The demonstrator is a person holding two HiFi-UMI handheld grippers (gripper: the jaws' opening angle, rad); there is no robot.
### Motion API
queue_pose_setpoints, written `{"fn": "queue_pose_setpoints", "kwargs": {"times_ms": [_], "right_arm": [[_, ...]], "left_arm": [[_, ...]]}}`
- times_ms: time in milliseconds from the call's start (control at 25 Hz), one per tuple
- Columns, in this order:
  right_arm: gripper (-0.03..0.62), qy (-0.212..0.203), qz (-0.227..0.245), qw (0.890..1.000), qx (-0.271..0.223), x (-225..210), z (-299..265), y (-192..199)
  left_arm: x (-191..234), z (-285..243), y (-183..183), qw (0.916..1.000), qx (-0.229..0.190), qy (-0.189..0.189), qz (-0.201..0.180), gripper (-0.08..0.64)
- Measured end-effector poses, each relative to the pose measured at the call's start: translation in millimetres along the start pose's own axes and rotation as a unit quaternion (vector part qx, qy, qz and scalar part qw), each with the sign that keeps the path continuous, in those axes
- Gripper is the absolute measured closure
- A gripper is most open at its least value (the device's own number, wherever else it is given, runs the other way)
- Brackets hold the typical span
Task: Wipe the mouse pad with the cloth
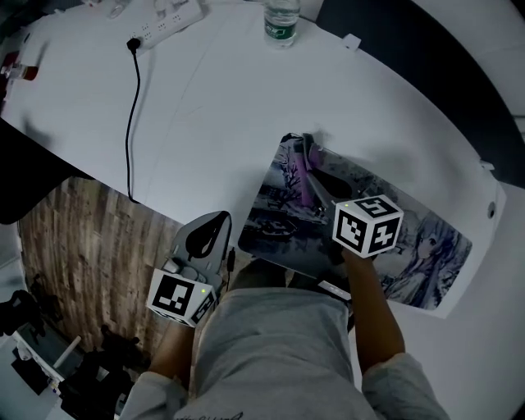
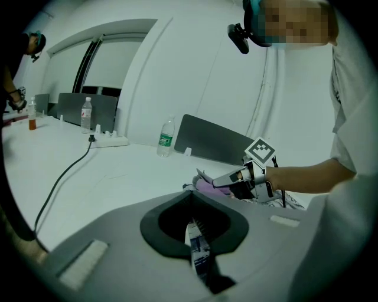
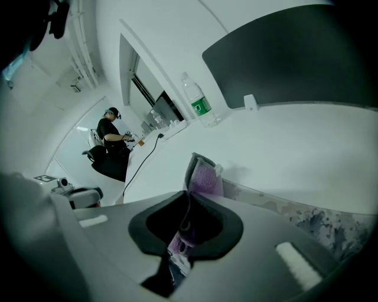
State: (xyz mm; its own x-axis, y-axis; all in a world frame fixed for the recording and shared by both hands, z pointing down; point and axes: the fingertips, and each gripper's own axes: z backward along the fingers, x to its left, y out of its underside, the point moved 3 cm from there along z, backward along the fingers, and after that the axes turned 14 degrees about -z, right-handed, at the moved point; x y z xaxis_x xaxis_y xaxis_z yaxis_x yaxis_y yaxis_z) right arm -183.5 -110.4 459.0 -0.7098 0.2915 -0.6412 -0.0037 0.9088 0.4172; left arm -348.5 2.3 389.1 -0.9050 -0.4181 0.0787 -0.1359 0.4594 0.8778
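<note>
A printed mouse pad (image 1: pixel 426 246) lies on the white table (image 1: pixel 230 107) at its near right, one long side along the table's edge. My right gripper (image 1: pixel 312 193) is over the pad's far left end, shut on a purple cloth (image 1: pixel 302 171). In the right gripper view the cloth (image 3: pixel 204 180) hangs beyond the shut jaws (image 3: pixel 180 245) onto the pad (image 3: pixel 331 224). My left gripper (image 1: pixel 221 220) sits at the table's edge by the pad's near left corner. A printed strip of pad shows in its closed jaws (image 2: pixel 198 248). The left gripper view also shows the right gripper (image 2: pixel 205 177) and cloth (image 2: pixel 208 186).
A water bottle (image 1: pixel 281 20) and a power strip (image 1: pixel 168 20) stand at the table's far side. A black cable (image 1: pixel 131 123) runs from the strip over the near edge to the wooden floor (image 1: pixel 82 238). A dark divider panel (image 3: pixel 295 59) stands behind the bottle.
</note>
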Motion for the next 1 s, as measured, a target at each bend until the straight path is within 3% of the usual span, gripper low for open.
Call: {"fn": "queue_pose_setpoints", "kwargs": {"times_ms": [160,360,640,1000], "right_arm": [[0.557,-0.021,-0.027,0.999,-0.035,-13.3,38.0,-1.9],[0.557,-0.004,-0.053,0.995,-0.079,-49.8,98.7,0.7],[0.557,0.045,-0.096,0.985,-0.138,-128.6,206.1,24.3],[0.557,0.135,-0.162,0.956,-0.205,-255.6,366.3,82.7]], "left_arm": [[-27.1,-16.0,-12.8,0.9994,-0.002,0.03,-0.02,0.541],[-74.1,-41.2,-30.6,0.9957,-0.003,0.078,-0.049,0.541],[-166.9,-81.2,-54.0,0.9847,-0.007,0.149,-0.091,0.541],[-304.5,-122.2,-74.2,0.9664,-0.009,0.221,-0.131,0.541]]}}
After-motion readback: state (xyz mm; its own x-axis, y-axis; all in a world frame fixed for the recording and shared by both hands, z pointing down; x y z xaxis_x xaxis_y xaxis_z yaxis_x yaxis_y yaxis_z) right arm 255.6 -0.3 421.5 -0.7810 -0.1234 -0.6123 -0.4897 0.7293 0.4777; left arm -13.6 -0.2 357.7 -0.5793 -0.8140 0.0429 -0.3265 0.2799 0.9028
